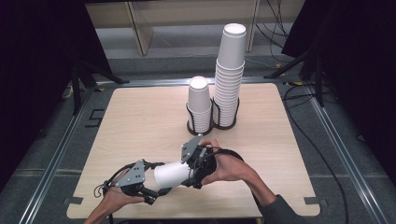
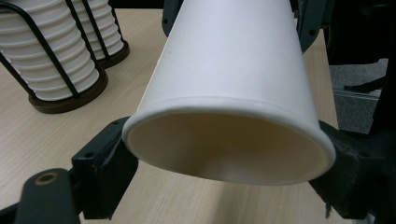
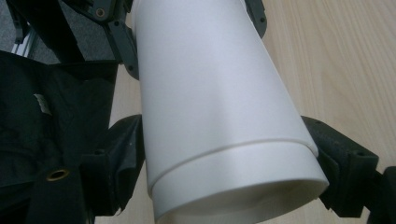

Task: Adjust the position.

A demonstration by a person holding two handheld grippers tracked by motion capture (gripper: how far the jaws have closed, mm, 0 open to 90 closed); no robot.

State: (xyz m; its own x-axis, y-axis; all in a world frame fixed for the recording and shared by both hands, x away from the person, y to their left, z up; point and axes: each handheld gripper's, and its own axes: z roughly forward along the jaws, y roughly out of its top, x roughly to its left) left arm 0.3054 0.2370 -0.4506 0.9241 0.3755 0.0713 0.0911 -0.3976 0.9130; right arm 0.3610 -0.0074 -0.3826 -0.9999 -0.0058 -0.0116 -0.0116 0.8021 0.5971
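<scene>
A white paper cup [image 1: 170,175] lies on its side just above the wooden table [image 1: 140,116], held between my two grippers near the front edge. My left gripper [image 1: 156,183] is shut on its open rim end; in the left gripper view the cup [image 2: 233,70] has its mouth toward the camera, and the black pads [image 2: 109,158] press on the rim from both sides. My right gripper [image 1: 191,171] is shut on the narrower base end. In the right gripper view its pads [image 3: 336,158] flank the cup [image 3: 210,93].
Two black wire holders stand at the back middle of the table. One carries a short stack of cups [image 1: 199,105], the other a tall stack [image 1: 230,74]; both stacks [image 2: 46,51] sit close by in the left gripper view. Dark stands and cables surround the table.
</scene>
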